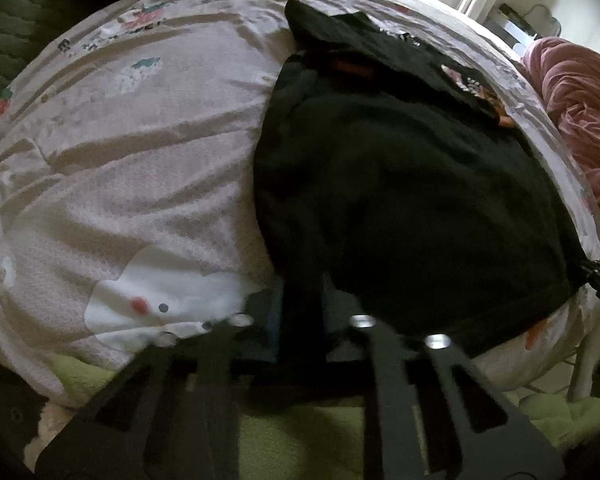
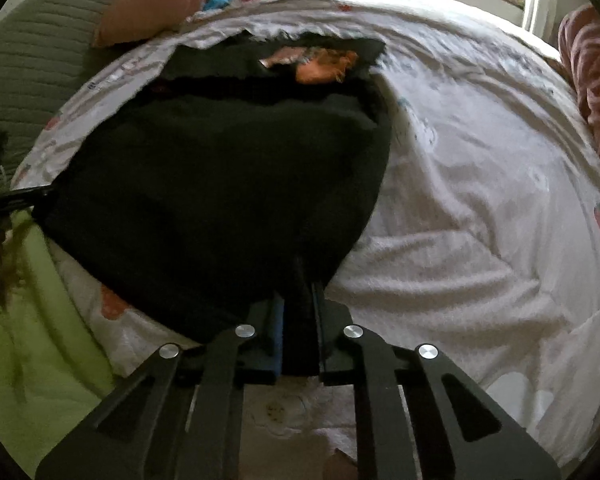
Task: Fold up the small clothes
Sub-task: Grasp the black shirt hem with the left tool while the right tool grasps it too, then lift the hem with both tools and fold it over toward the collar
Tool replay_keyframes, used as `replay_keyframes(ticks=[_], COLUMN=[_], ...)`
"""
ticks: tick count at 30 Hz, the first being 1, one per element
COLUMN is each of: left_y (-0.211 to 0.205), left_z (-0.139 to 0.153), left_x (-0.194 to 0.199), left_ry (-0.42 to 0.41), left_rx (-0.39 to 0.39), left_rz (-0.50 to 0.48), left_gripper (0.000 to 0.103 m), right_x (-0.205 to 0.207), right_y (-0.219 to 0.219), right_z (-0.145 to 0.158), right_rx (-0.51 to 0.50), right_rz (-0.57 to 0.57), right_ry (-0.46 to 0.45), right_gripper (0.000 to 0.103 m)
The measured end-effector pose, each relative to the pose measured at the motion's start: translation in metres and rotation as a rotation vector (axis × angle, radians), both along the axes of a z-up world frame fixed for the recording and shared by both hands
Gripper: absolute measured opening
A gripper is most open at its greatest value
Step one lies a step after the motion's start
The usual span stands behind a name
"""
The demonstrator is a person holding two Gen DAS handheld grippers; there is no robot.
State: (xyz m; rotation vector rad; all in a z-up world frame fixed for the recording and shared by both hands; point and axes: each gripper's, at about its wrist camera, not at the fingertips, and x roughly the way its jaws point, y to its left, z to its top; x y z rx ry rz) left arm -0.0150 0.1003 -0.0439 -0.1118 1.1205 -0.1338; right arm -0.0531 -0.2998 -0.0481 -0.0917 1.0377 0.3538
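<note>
While the black garment (image 1: 400, 184) lies spread on the white quilt (image 1: 140, 140), both grippers have a near corner of it pinched. In the left wrist view the left gripper (image 1: 300, 304) has its jaws clamped together on the garment's near left corner, a strip of dark cloth running down between the blue pads. The rest of the cloth fans out up and to the right from there, over toward the quilt's right edge. At the far right of that view you can just see the tip of the right gripper (image 1: 598, 274) touching the garment's other near corner.

Right wrist view, same deal: the right gripper (image 2: 300, 312) is closed tight on the near right corner of the garment (image 2: 220, 180), cloth sandwiched between the pads. The left gripper (image 2: 24, 198) pokes in from the left edge at the opposite corner.

At the far end of the garment there's an orange print (image 2: 320, 66), partly folded over, can't make out what it is. The quilt (image 2: 480, 200) has little cartoon patterns and a strawberry or two. A pink pillow (image 2: 152, 4) sits past the far edge, and some pink fabric (image 1: 580, 112) is bunched off to the right. A green blanket (image 2: 40, 340) shows below the quilt's near edge.
</note>
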Motion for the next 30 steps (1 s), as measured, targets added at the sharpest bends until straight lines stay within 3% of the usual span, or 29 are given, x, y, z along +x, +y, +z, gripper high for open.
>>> replay_keyframes(ticks=[9,17,30], left_y=[0.002,0.013,0.01], left_z=[0.031,0.063,0.107], left_x=[0.005,0.013,0.037], left_ry=[-0.075,-0.142,-0.24], left_rx=[-0.009,-0.04,-0.071], left_rz=[0.009,0.051,0.089], left_gripper=[0.004,0.004,0.004], right_x=[0.002,0.009,0.026], right_y=[-0.009,-0.025,-0.038], right_z=[0.049,0.081,0.106], right_rx=[0.129,0.181,0.234], right_rz=[0.019,-0.026,-0.104], right_ry=[-0.131,-0.252,-0.356], right_gripper=[0.01,0.007,0.007])
